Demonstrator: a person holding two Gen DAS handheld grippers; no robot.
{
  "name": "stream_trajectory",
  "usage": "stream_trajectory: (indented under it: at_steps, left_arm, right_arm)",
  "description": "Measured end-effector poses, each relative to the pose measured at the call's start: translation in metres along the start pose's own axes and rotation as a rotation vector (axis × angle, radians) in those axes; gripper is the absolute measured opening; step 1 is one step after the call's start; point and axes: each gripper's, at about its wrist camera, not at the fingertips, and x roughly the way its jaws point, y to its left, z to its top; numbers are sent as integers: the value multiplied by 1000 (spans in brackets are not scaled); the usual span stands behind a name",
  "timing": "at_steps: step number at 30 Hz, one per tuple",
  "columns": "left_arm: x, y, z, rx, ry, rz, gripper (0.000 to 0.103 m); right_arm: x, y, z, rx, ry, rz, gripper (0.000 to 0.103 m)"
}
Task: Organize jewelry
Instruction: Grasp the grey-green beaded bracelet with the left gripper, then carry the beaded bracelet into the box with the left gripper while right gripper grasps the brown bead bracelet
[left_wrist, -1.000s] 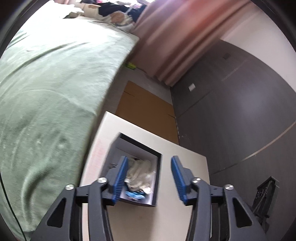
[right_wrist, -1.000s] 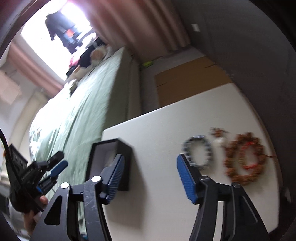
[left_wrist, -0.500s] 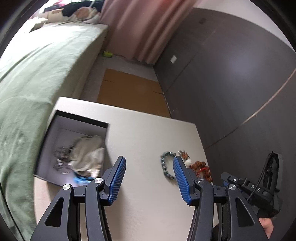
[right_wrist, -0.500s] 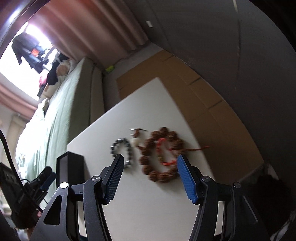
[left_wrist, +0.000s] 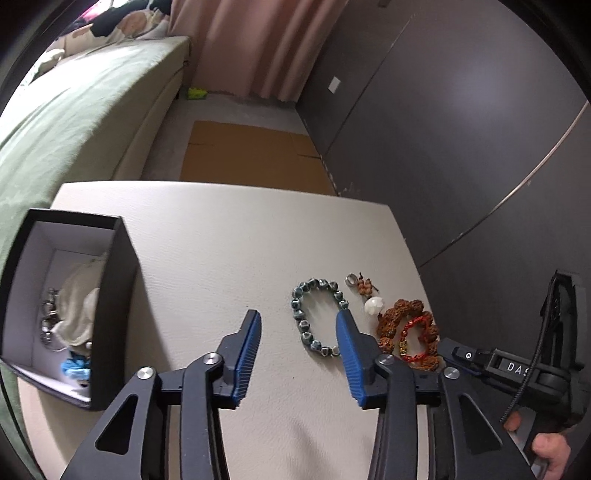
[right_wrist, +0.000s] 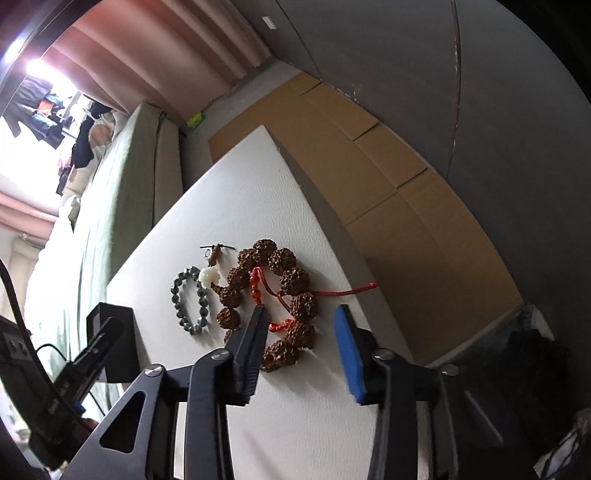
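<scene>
Two grippers point down at your white table (left_wrist: 229, 236). At far left stands the open black box (left_wrist: 110, 317) (cloth and trinkets inside). Your left gripper (left_wrist: 298, 328) is closing over the blue-grey bead bracelet (left_wrist: 314, 314), not yet pinching it. Just right lie a small white-bead charm (left_wrist: 373, 305) and the brown seed bracelet (right_wrist: 284, 291), part of it between your right gripper (right_wrist: 301, 325)'s closing jaws, untouched.
</scene>
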Motion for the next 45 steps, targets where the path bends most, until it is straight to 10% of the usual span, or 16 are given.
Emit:
stream_trajectory:
  at_steps: [14, 23, 45]
  left_arm:
    - [50, -20, -7, 70, 68, 67, 33]
    - [46, -10, -15, 69, 78, 91, 9]
    - [-96, 44, -13, -68, -140, -64, 8]
  right_arm:
    - [19, 14, 4, -75, 38, -31, 21]
    - [-2, 25, -4, -84, -1, 98, 20]
    - [-38, 71, -30, -139, -113, 324, 20]
